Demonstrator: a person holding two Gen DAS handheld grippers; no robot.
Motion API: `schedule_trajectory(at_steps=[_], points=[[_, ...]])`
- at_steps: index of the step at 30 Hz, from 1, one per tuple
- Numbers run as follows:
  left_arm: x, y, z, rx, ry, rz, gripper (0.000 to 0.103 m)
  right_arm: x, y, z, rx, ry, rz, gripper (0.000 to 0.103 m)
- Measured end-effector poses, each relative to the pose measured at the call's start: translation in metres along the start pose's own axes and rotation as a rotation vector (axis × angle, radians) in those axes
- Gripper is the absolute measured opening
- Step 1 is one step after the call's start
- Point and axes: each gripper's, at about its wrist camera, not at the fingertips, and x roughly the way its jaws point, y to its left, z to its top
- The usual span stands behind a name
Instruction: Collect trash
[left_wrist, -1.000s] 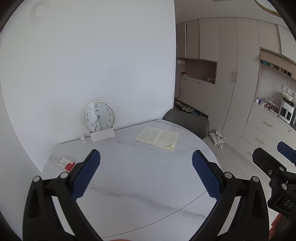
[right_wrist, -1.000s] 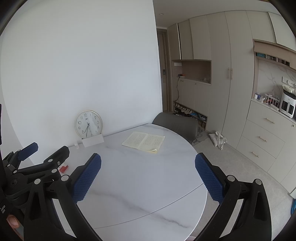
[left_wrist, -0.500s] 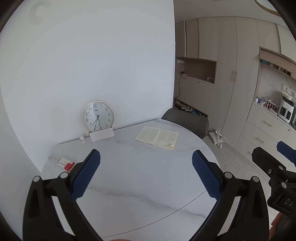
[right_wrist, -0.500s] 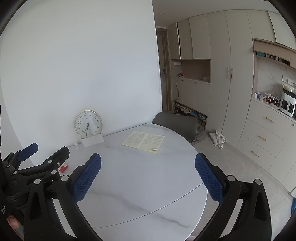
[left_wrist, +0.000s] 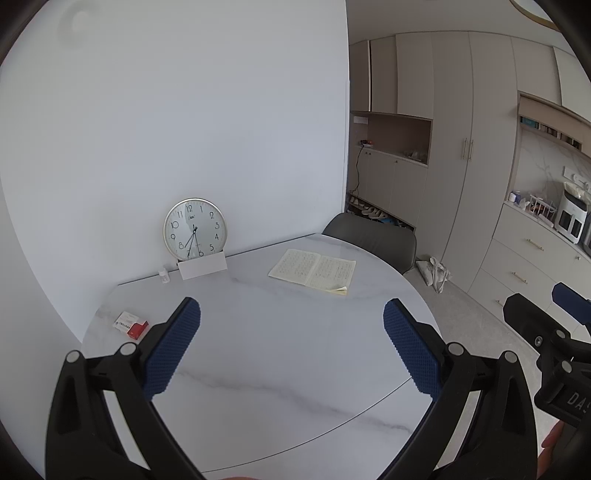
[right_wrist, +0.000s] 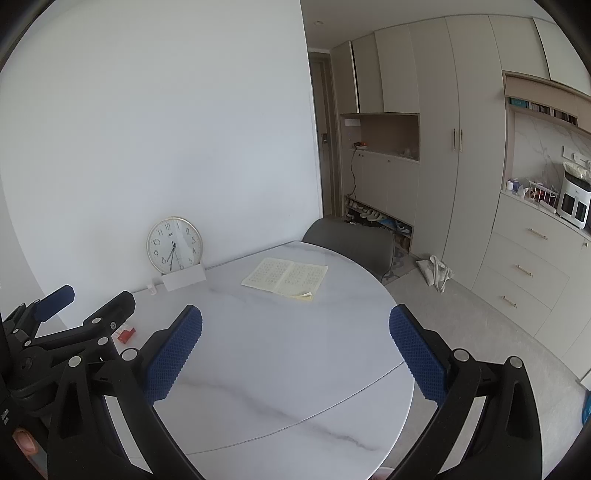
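Lying at the far left of a white marble-look round table (left_wrist: 280, 369), well apart from both tools, was a small flat red-and-white carton (left_wrist: 130, 324), the likeliest trash, its long axis seemingly angled from far-left to near-right, ahead and left of the left gripper (left_wrist: 291, 349) and plainly nearer it than the right gripper (right_wrist: 295, 350). Held wide apart and empty above the glossy tabletop were both pairs of blue ribbed pads. Further right stood a round metal-rimmed clock (left_wrist: 194, 229) behind a white card (left_wrist: 202, 266), then lay an open notebook (left_wrist: 313, 271) of thin yellowed pages.
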Motion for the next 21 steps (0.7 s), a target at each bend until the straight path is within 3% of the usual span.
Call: schedule_trajectory(at_steps=[21], points=[[0.0028, 0.0034, -0.0026, -0.009, 0.008, 0.001, 0.095, 0.0035, -0.0004, -0.0002, 0.008, 0.013, 0.000, 0.101]])
